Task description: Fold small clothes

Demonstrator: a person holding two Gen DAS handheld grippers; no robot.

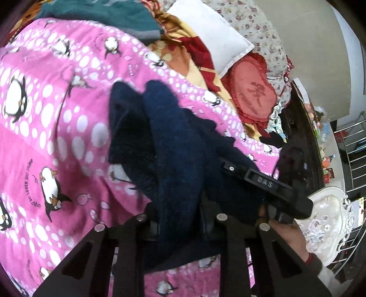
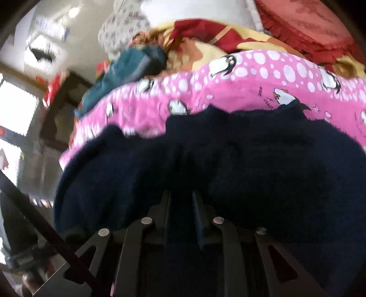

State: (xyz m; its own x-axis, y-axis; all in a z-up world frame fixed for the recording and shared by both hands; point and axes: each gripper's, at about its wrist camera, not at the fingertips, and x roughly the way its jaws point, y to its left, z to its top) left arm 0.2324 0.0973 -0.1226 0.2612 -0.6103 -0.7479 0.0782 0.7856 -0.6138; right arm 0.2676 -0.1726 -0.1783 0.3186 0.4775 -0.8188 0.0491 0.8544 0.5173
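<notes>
A dark navy fleece garment (image 1: 180,146) lies bunched on the pink penguin quilt (image 1: 45,118). In the left wrist view its cloth runs down between my left gripper's (image 1: 180,219) fingers and hides their tips; the jaws stand narrow and pinch it. The right gripper's black body (image 1: 270,185) reaches into the same garment from the right, with a hand (image 1: 290,237) holding it. In the right wrist view the navy garment (image 2: 251,160) fills the lower frame. My right gripper (image 2: 181,201) stands nearly closed with a fold of it between the fingers.
A teal garment (image 1: 109,13) lies at the far edge of the quilt (image 2: 251,75). Beyond it are a white pillow (image 1: 212,38), a red heart cushion (image 1: 251,91) and a floral pillow (image 1: 258,20). A white ornate bed end (image 1: 327,219) and metal rails (image 1: 352,146) stand on the right.
</notes>
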